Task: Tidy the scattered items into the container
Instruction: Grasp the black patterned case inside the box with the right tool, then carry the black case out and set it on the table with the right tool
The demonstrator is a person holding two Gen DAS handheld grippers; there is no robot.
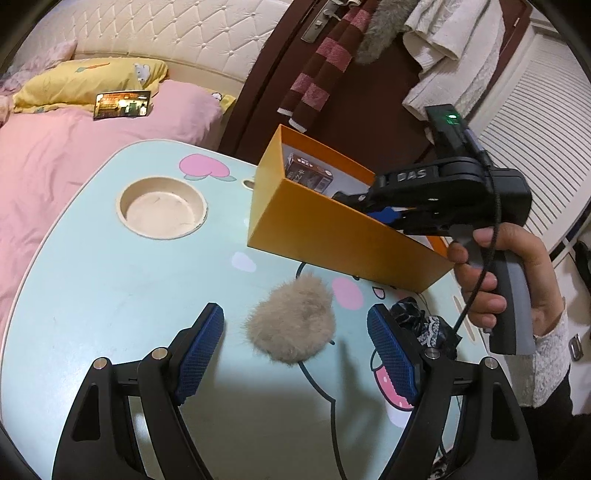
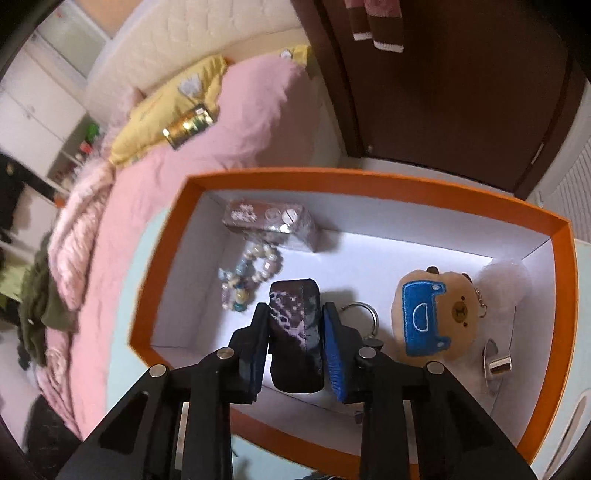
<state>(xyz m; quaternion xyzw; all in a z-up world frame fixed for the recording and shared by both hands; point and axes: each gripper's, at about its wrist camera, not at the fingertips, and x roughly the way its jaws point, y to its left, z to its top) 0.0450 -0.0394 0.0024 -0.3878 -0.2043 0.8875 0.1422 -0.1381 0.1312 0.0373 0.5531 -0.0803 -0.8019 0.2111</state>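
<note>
The beige fluffy fur pompom (image 1: 291, 325) lies on the worktop directly ahead between the released left tool (image 1: 295, 354); the right tool (image 2: 295, 343) grasps a dark patterned block (image 2: 293, 332) over the orange box (image 2: 369, 181).

The surface (image 1: 110, 266) is pale mint with a pink-cheeked cartoon face printed on it, and a round cup recess (image 1: 161, 206) is sunk into its far left part. Beyond the surface lies a bed (image 1: 74, 147) under a pink quilt, with a yellow pillow (image 1: 88, 79) near the tufted cream headboard (image 1: 177, 33). A small photo card (image 1: 123, 105) rests on the quilt just in front of the pillow. Right of the bed stands a dark brown door (image 1: 354, 122), hung with a maroon striped scarf (image 1: 325, 70), a grey fur piece (image 1: 384, 29) and a white garment (image 1: 454, 48). Right of the door is a white louvred panel (image 1: 532, 140).
</note>
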